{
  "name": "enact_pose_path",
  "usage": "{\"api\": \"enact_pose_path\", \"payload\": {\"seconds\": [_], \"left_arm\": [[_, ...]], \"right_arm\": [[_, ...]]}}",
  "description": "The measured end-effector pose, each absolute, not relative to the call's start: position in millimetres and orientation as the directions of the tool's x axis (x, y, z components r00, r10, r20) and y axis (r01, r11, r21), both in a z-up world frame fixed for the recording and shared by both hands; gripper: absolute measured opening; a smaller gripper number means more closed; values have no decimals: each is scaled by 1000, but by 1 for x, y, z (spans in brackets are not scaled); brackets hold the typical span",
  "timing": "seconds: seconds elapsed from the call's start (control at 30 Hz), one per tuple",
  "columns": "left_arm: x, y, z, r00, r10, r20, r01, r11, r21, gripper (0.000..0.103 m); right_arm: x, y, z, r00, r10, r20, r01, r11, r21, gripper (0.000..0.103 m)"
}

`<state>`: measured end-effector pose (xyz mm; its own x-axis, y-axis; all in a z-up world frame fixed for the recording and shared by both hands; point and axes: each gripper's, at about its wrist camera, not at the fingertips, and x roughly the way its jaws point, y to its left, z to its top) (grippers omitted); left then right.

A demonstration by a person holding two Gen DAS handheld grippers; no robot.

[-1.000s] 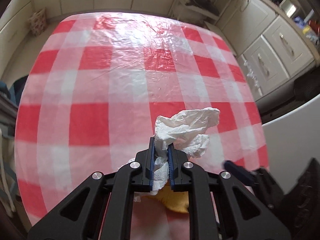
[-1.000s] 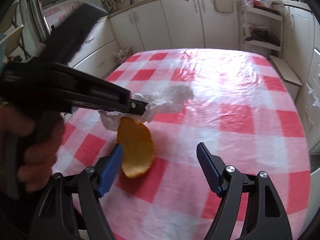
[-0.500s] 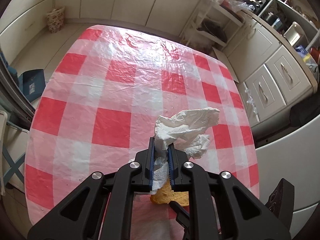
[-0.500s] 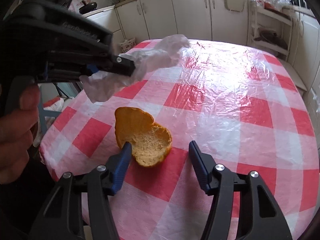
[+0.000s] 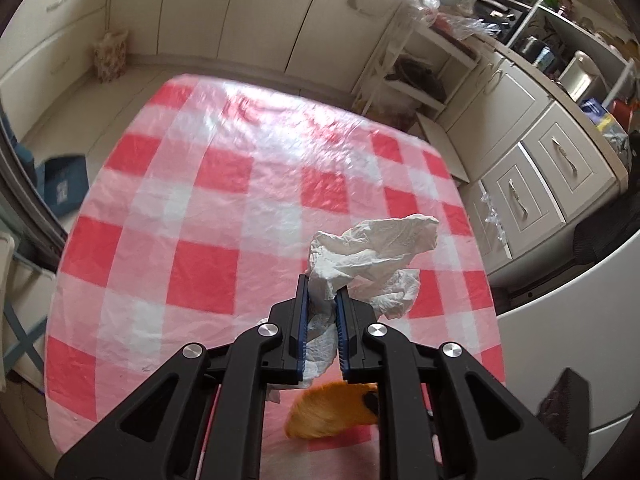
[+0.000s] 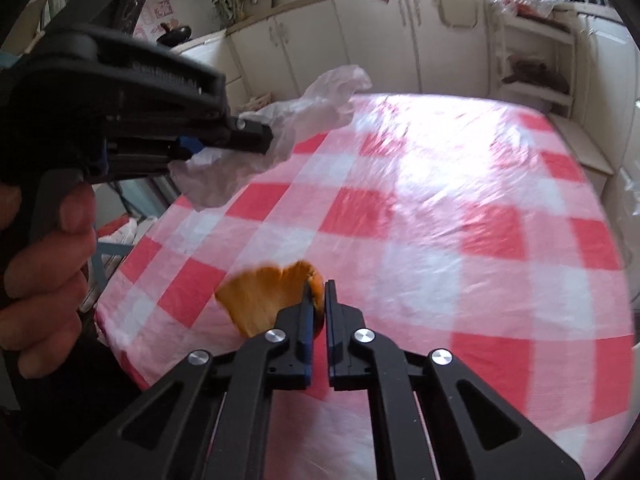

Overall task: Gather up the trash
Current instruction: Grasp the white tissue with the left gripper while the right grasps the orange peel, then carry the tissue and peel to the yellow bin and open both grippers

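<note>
L gripper [image 5: 321, 296] clamps tissue [image 5: 372, 260], held above checked table [image 5: 208, 200]. R gripper [image 6: 317, 296] pinched tight on orange peel [image 6: 260, 296] at table's 7 o'clock edge, peel fanning toward 10

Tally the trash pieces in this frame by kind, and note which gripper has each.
Crumpled white tissue: 1, clamped in the left gripper
Orange peel: 1, pinched at its edge by the right gripper
Total: 2 pieces, none lying loose on the checked tablecloth
</note>
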<state>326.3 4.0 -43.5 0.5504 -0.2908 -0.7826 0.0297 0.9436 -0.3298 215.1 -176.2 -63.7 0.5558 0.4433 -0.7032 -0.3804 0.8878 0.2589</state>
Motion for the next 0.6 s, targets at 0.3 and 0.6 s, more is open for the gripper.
{"api": "enact_pose_path", "payload": {"seconds": [0.3,0.6], "left_arm": [[303,-43,-9,688,-202,-697,85,976,-199,11],[274,-89,10,766,-175,-618,122,984,-127,11]], "right_arm": [[190,-237,-26,700,313,-642,-282,947,154,5],[138,-298,13,859,85,-506,-123,992,-41,5]]}}
